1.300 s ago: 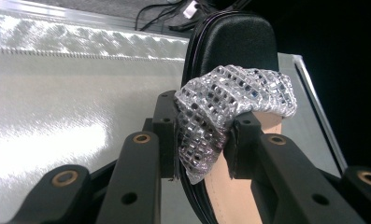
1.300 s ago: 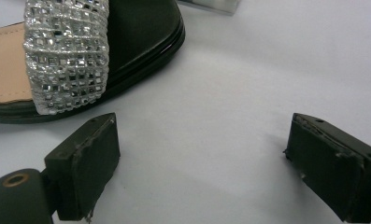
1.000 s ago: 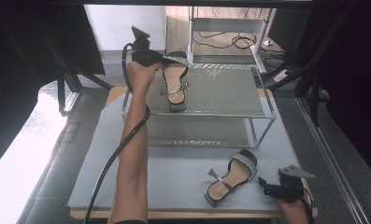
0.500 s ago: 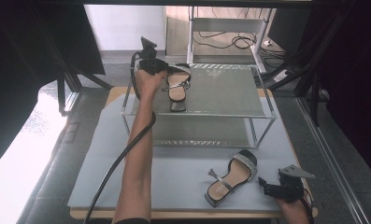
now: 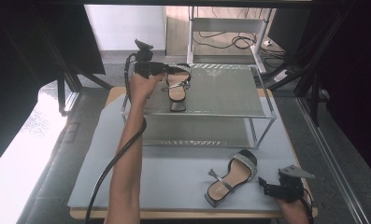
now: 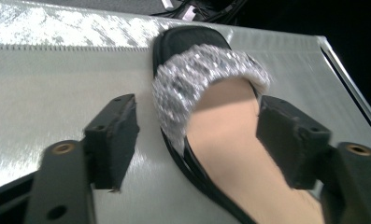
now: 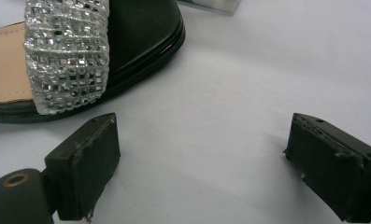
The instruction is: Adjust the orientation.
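Near right corner of the tabletop [image 5: 103, 186]: right tongs [image 5: 273, 188] low over the grey mat, jaws spread wide, nothing between them. In the right gripper view the pads [image 7: 87, 163] sit just above bare mat, with the toe of the near sandal [image 7: 71, 60] just beyond the left pad, not touching.

Near sandal [image 5: 232, 177] lies flat on the mat, a little left of the right tongs; black sole, tan insole, glittering silver band across the toe, ankle strap trailing to its left.

Middle: two-tier wire-frame shelf rack [image 5: 230, 112] stands on the mat behind that sandal.

Far left, top shelf of the rack: second sandal [image 5: 177, 86] lies flat, toe toward the far edge. Left tongs [image 5: 178, 71] reach in at its toe end. Jaws have just been opening; in the left gripper view they straddle the shoe [image 6: 211, 116], left pad clear of it, right pad close beside the insole, contact there unclear. Grip appears released.
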Tool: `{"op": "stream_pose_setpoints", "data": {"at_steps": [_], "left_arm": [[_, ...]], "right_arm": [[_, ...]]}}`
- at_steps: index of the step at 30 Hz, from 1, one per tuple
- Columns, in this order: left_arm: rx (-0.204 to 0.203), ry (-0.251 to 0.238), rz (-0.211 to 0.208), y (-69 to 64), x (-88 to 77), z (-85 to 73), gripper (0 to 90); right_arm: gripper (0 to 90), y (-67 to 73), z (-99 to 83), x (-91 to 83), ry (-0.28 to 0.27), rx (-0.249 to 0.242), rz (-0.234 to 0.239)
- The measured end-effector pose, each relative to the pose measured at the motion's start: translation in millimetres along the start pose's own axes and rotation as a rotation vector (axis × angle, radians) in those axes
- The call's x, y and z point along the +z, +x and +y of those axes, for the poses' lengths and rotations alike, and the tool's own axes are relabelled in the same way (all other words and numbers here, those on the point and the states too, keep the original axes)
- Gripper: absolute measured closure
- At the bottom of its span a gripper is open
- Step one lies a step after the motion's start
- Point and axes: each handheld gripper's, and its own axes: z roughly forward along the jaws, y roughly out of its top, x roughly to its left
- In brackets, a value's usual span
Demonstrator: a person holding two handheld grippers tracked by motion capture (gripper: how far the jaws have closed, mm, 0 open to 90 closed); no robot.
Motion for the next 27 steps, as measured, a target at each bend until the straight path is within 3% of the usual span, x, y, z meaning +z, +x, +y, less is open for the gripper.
{"op": "stream_pose_setpoints", "data": {"at_steps": [4,12,16,27], "left_arm": [[0.044,0.006,-0.002,-1.2,-9.8,-7.3,22.8],[0.068,-0.039,-0.03,-6.5,-25.8,-19.1,14.5],[0.06,-0.059,-0.034,-9.3,-31.8,-23.7,13.1],[0.028,-0.09,-0.099,-11.3,-51.2,-43.8,1.9]], "right_arm": [[9.7,0.1,0.0,0.0,0.0,0.0,-0.001],[9.7,0.2,0.1,0.0,0.0,0.001,-0.002],[9.7,0.1,0.1,0.1,0.0,0.0,-0.002],[9.7,0.3,0.1,0.0,0.001,0.002,-0.002]]}}
